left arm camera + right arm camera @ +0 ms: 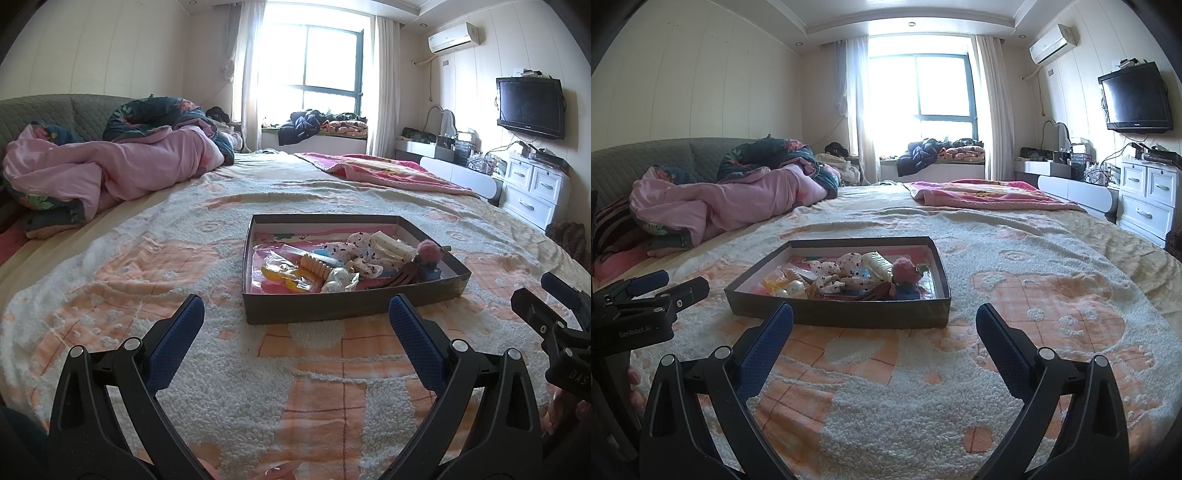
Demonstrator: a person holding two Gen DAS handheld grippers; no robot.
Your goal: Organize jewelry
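Hovering low over the bed, we hold the left gripper [295,325] with its blue-padded fingers spread wide apart and nothing between them. Our right gripper [884,328] is held the same way, fingers well apart and empty, to the right of the left one; each tool shows at the edge of the other's view.

Just beyond both pairs of fingertips a shallow dark tray [332,308] rests on the fluffy peach-and-white blanket [258,387]. From the left wrist it sits slightly right of centre; from the right wrist it sits left of centre. Inside it lies a jumble of accessories: a polka-dot fabric bow [364,254] in the middle, a cream comb [391,247] toward the far right, a pink pompom [428,253] at the right wall, a brown claw clip [395,278] near the front, pearly beads [338,282] at the near edge, a yellow ring in clear plastic [284,277] on the left, and a ribbed beige clip [314,267] beside it.

Far left on the bed a pink quilt [110,173] lies bunched up. A television [530,107] hangs on the right wall.
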